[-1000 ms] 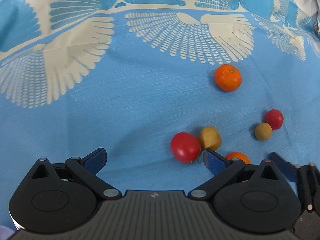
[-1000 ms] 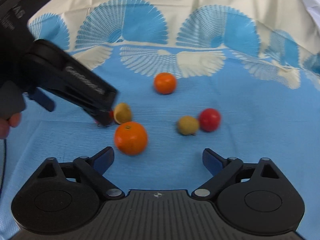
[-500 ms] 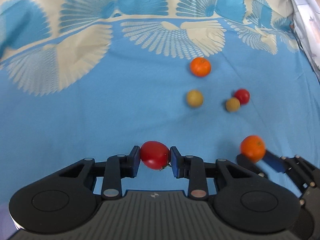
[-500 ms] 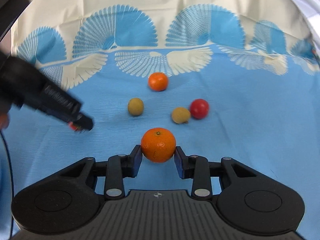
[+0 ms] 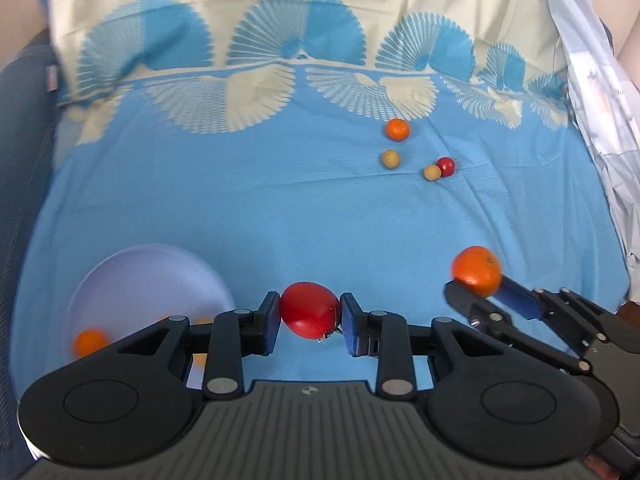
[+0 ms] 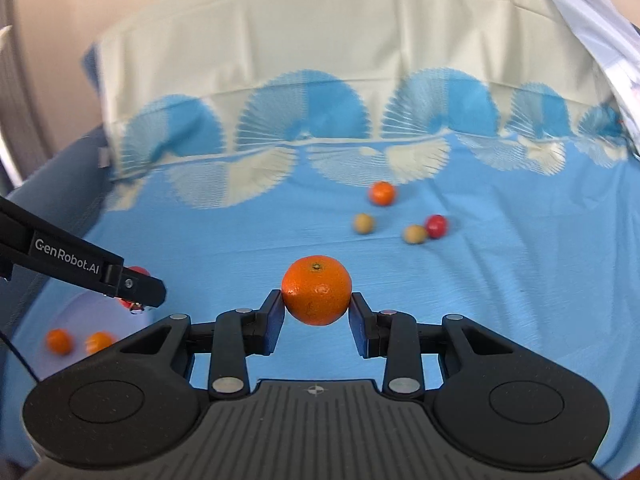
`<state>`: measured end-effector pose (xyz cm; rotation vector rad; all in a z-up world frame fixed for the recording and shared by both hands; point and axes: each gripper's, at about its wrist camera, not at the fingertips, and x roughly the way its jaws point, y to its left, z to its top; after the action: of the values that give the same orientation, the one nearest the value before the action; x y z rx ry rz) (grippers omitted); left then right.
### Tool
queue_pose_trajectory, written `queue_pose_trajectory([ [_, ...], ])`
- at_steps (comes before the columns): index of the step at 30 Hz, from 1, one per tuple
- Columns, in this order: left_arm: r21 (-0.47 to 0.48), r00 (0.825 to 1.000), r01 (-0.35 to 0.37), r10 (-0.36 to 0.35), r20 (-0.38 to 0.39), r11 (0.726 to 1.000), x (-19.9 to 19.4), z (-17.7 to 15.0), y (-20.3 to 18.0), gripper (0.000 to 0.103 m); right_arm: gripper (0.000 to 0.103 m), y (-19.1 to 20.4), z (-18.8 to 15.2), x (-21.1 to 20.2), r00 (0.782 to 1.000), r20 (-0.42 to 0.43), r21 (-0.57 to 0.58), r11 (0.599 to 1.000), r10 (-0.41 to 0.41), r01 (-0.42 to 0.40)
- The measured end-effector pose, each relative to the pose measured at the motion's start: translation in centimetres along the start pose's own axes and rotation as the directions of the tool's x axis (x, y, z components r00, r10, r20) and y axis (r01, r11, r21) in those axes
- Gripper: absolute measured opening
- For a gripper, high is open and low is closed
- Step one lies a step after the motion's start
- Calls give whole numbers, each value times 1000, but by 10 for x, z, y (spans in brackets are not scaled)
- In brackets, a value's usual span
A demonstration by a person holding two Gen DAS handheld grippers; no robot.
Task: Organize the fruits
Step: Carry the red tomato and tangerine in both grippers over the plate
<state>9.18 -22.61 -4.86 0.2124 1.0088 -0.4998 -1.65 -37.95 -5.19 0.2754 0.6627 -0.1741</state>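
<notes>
My left gripper (image 5: 309, 319) is shut on a red tomato (image 5: 310, 310), held above the blue cloth just right of a pale lilac plate (image 5: 148, 276). My right gripper (image 6: 317, 312) is shut on an orange mandarin (image 6: 317, 290); it also shows in the left wrist view (image 5: 477, 270). The plate holds small oranges (image 5: 89, 342) (image 6: 59, 340). Far off on the cloth lie an orange (image 5: 397, 129), two tan fruits (image 5: 390, 159) (image 5: 432, 172) and a small red fruit (image 5: 445, 166).
The blue cloth (image 5: 280, 208) with cream fan patterns covers the surface. A white patterned fabric (image 5: 600, 92) lies along the right edge. A dark blue edge (image 5: 20, 160) runs down the left.
Both grippers have lifted and pulled back with their fruit. The remaining fruits look smaller and farther away. The plate has come into view at the lower left.
</notes>
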Motion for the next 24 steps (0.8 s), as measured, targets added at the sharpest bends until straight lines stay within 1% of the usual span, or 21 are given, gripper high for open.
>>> queue_pose_trajectory([
  [6,-59,997,-55,57,43,997,-66,-42,45,35,37,66,-11,-42,993,-21,-62,991,118,-119],
  [8,-77,998,-52,55,41,996,-82,-57,60,35,37,87,-16,-53,987,-40,-82,984,157,-160],
  [12,-129,996,-62,69,47,990,-109,-89,91,35,37,126,-28,-73,977,-67,-127,969,203,-210],
  [15,-158,994,-75,86,65,985,-126,-109,109,35,37,147,-36,-85,970,-83,-156,959,226,-237],
  [18,-184,991,-88,105,83,979,-138,-125,123,35,37,165,-42,-95,970,-88,-205,949,227,-241],
  [24,-241,989,-83,109,98,967,-152,-143,145,35,37,188,-47,-109,971,-84,-271,932,226,-240],
])
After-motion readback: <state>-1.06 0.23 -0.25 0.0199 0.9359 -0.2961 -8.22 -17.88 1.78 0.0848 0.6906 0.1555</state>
